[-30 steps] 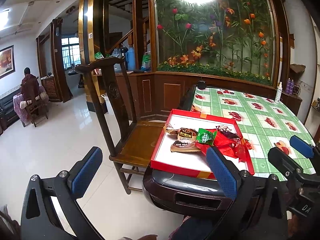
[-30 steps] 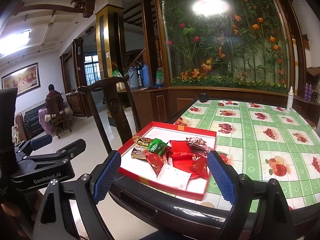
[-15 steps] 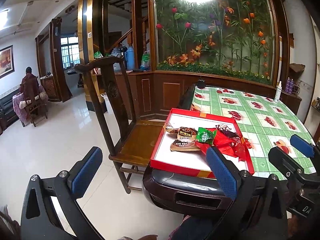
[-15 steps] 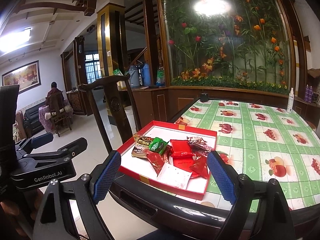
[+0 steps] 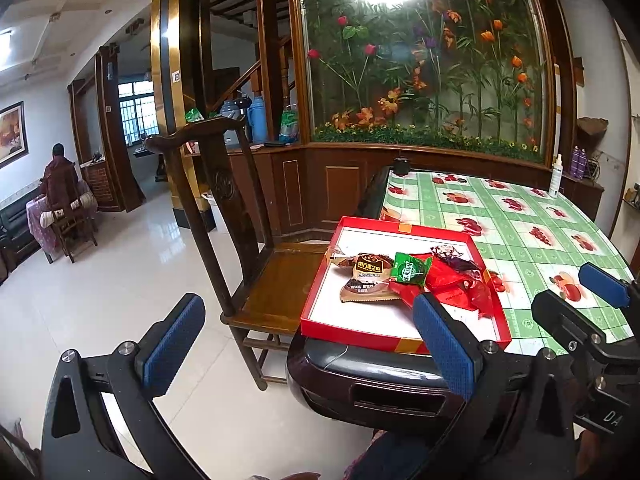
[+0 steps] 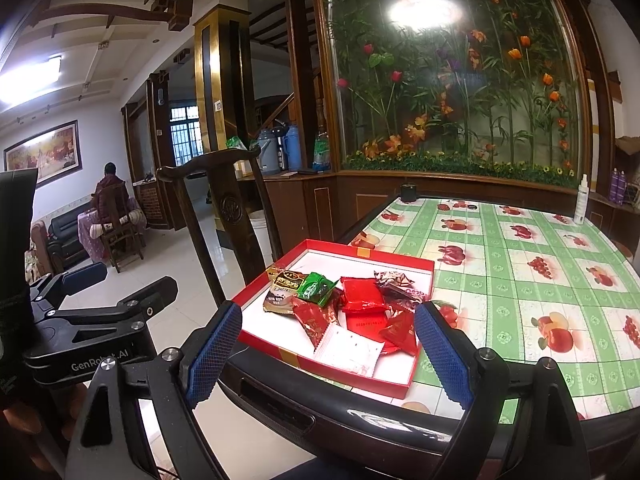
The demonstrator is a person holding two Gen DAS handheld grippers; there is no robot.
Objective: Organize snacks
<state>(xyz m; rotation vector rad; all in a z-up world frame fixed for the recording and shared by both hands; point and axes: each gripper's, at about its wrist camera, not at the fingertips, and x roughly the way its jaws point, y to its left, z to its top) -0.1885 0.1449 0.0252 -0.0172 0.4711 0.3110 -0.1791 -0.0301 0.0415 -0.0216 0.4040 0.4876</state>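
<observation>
A shallow red box [image 5: 320,300] [image 6: 424,276] with a white floor sits at the table's near corner. In it lie a brown packet [image 5: 366,276] [image 6: 282,290], a green packet [image 5: 410,268] [image 6: 316,288], several red packets [image 5: 452,280] [image 6: 362,296], a dark foil one [image 6: 394,282] and a white sachet [image 6: 348,350]. My left gripper [image 5: 308,344] is open and empty, held in front of the table edge, left of the box. My right gripper [image 6: 328,358] is open and empty, just short of the box's near side.
The table [image 6: 520,264] has a green fruit-print cover and a dark rim [image 6: 360,412]. A dark wooden chair [image 5: 256,272] [image 6: 224,216] stands left of the table. A white spray bottle [image 6: 580,200] and a small black object [image 6: 408,192] stand at the far edge.
Both views have shifted very slightly; the grippers stay open and the snacks have not moved.
</observation>
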